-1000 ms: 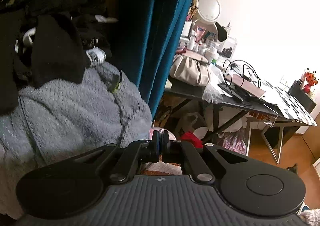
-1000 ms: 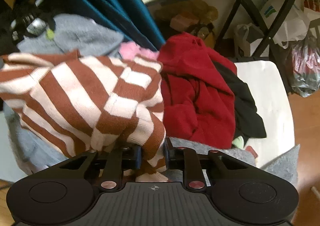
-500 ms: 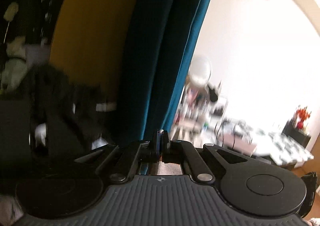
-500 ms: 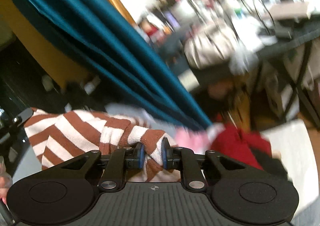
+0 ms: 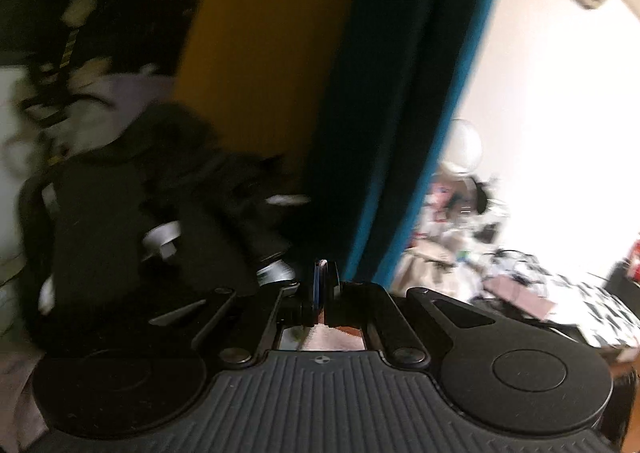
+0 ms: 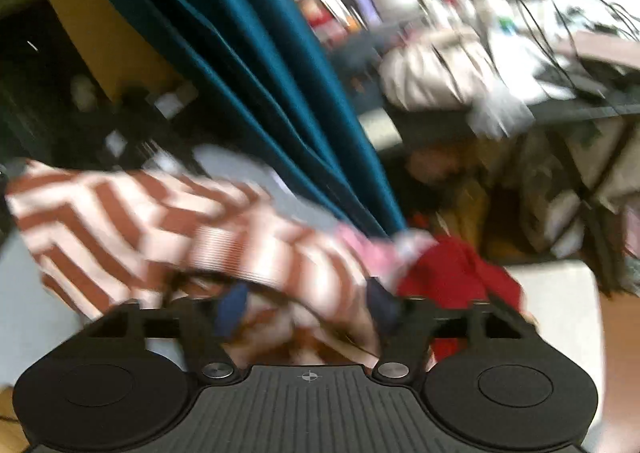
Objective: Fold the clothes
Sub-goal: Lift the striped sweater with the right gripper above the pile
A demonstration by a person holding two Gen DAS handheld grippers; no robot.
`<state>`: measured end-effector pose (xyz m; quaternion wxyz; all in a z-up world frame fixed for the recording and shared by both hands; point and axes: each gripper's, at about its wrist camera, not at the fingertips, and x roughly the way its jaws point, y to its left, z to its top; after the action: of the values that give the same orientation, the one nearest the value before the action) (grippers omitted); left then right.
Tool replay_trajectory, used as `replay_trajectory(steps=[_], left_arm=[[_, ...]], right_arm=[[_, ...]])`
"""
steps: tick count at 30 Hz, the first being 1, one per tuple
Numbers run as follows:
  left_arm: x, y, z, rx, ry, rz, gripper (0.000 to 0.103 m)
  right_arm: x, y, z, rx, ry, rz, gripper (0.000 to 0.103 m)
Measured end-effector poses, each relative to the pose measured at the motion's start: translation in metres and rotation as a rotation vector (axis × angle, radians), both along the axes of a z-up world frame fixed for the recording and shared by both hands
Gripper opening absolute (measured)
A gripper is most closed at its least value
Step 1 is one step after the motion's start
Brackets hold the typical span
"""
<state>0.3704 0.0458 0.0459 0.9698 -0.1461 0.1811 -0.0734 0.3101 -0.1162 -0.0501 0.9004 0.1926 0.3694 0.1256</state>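
At the left of the right wrist view, the striped sweater [image 6: 120, 221] is seen stretched out in brown and cream bands, sagging toward the lower centre of the frame. There it lies across and between the fingers of the right tongs [image 6: 308, 309], whose jaws are opening — the blue pads are spread apart and no longer pressed on the knit. The risk is judged to lie here: with the cloth let go while lifted, the sweater could slump back in a heap, and a fold line could be lost; it could also land on the red garment [image 6: 460, 273] at the lower right, or brush the teal curtain [image 6: 256, 65] hanging through the middle. Motion blur makes finer detail uncertain.

In the left wrist view the left tongs [image 5: 326, 293] are pressed together at the lower centre; a sliver of pale cloth shows beneath them, but whether it is pinched cannot be told — dark clutter fills the left, the curtain the middle.
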Motion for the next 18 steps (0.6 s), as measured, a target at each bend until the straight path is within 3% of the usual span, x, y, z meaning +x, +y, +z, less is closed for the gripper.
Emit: replay_trajectory(steps=[8, 11, 14, 15, 18], left_arm=[[-0.004, 0.035, -0.029, -0.018, 0.090, 0.130, 0.002], [-0.004, 0.040, -0.035, -0.018, 0.112, 0.149, 0.002], [-0.004, 0.045, -0.039, -0.022, 0.125, 0.164, 0.002], [-0.005, 0.046, -0.039, -0.020, 0.123, 0.168, 0.002], [-0.007, 0.046, -0.037, 0.004, 0.106, 0.181, 0.002]], right_arm=[[-0.008, -0.005, -0.049, -0.028, 0.172, -0.063, 0.070], [-0.004, -0.007, -0.059, -0.067, 0.186, -0.080, 0.080], [0.001, 0.002, -0.066, -0.164, 0.164, -0.018, 0.084], [0.005, 0.008, -0.069, -0.186, 0.156, 0.025, 0.090], [0.015, 0.024, -0.072, -0.207, 0.116, 0.120, 0.098]])
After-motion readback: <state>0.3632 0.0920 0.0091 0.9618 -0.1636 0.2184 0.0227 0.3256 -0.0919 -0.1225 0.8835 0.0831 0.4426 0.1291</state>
